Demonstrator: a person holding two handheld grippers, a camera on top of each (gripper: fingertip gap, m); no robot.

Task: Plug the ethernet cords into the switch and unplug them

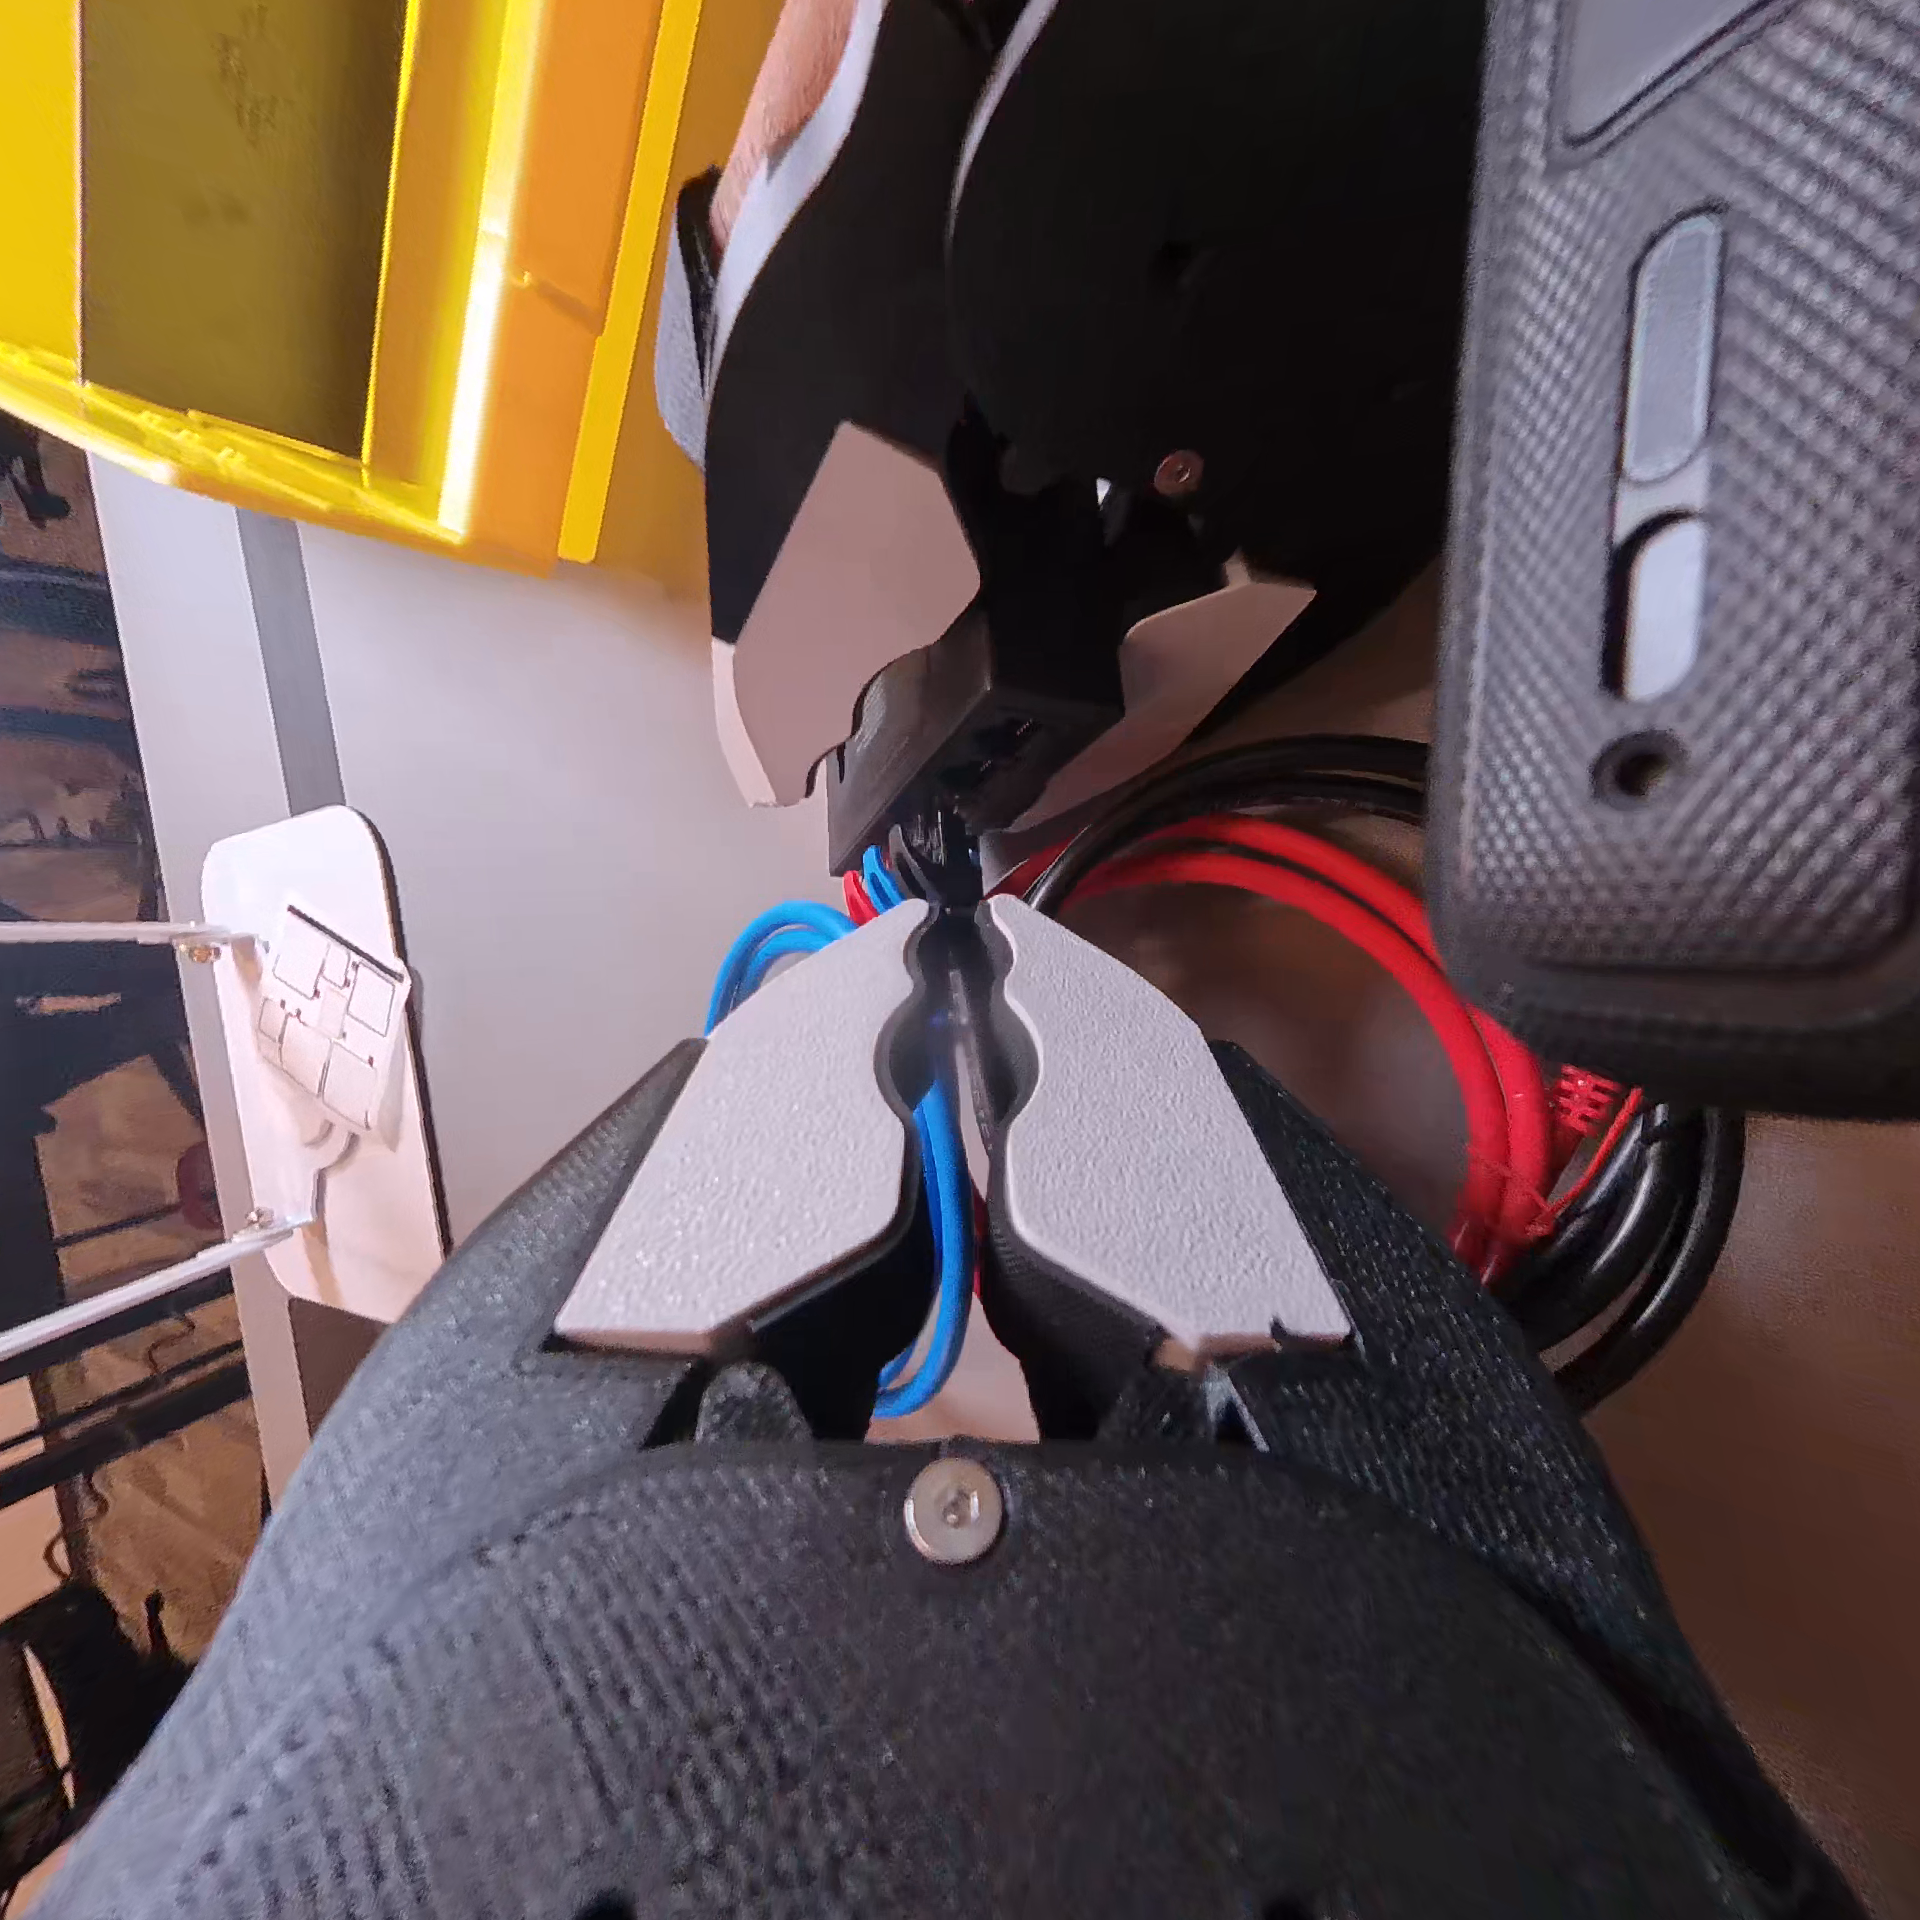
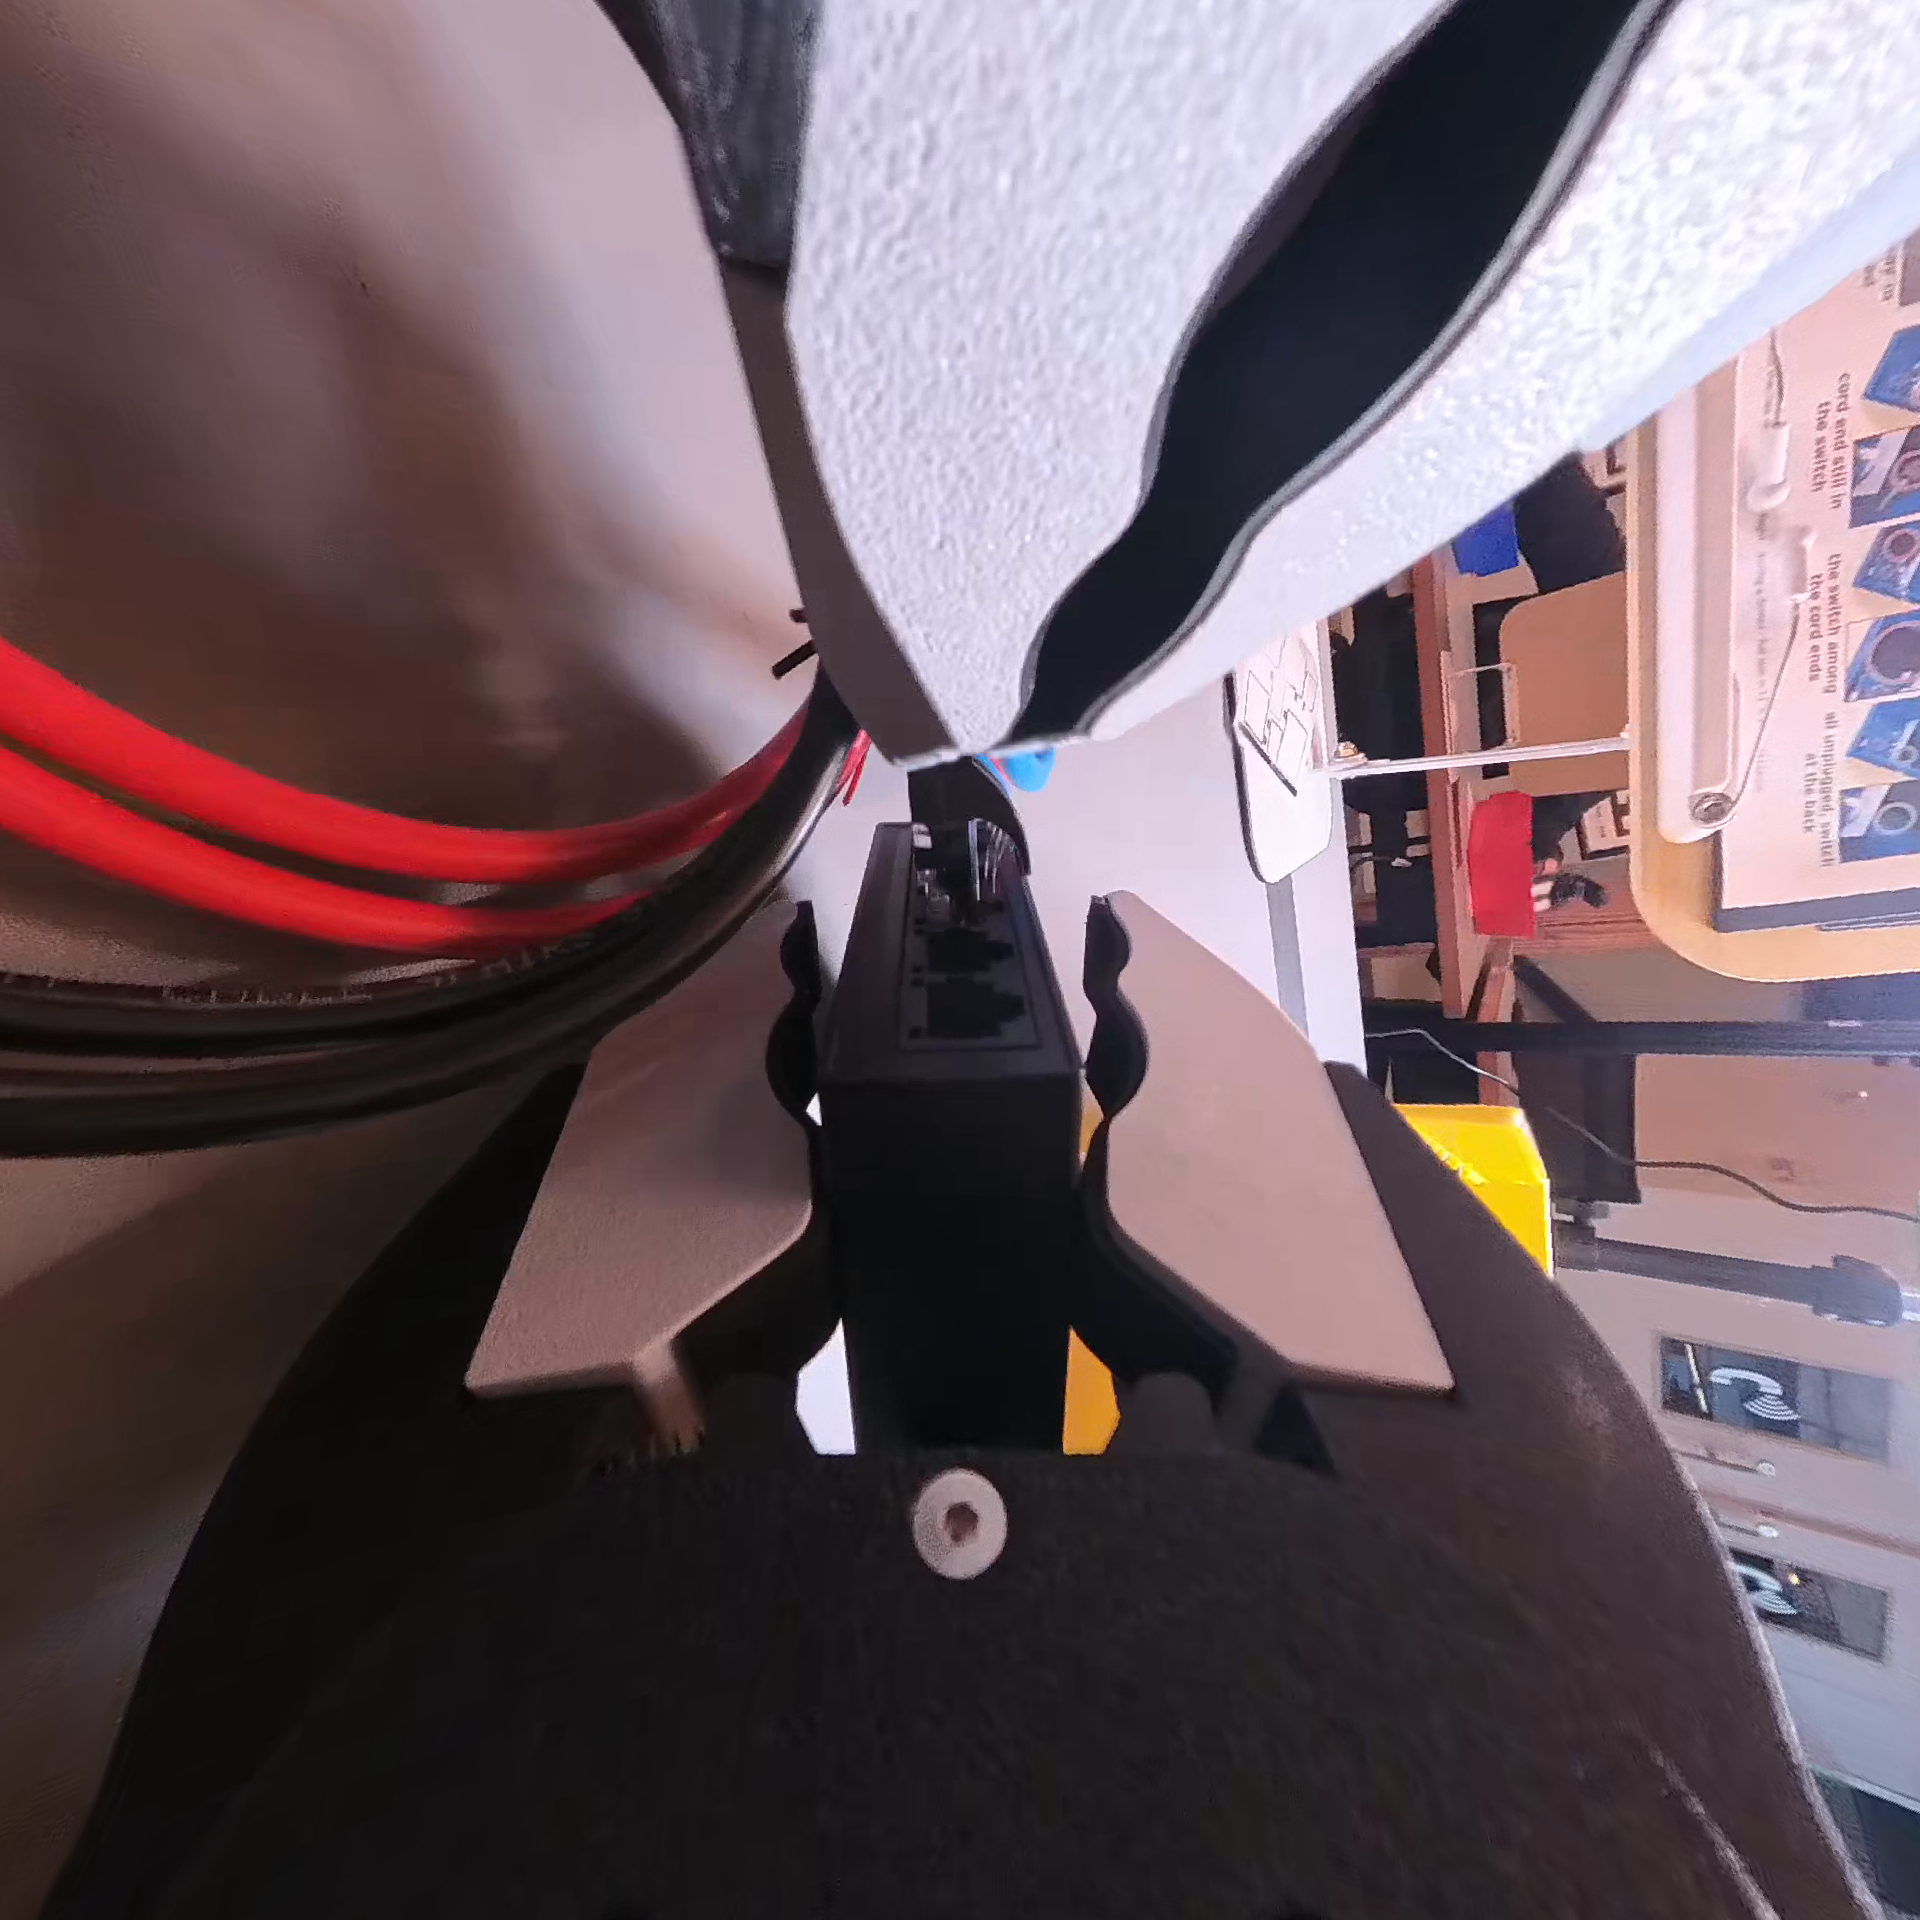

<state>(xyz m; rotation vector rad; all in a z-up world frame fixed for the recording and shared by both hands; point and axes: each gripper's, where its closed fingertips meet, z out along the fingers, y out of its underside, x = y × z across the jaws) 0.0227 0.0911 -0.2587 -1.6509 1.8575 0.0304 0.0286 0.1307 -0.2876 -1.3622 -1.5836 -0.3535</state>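
Left of the switch: a yellow bin, and below it a white plate on a clear stand. At the switch: held crosswise between the right gripper fingers, narrowed onto its black body, port row facing outward. Against the port end of the switch: left gripper, fingers pinched nearly together on a black cord, plug at a port; whether fully seated, cannot tell. Beside that, a blue cord looping behind the fingers. Right of the switch: coiled red cords with black cords.
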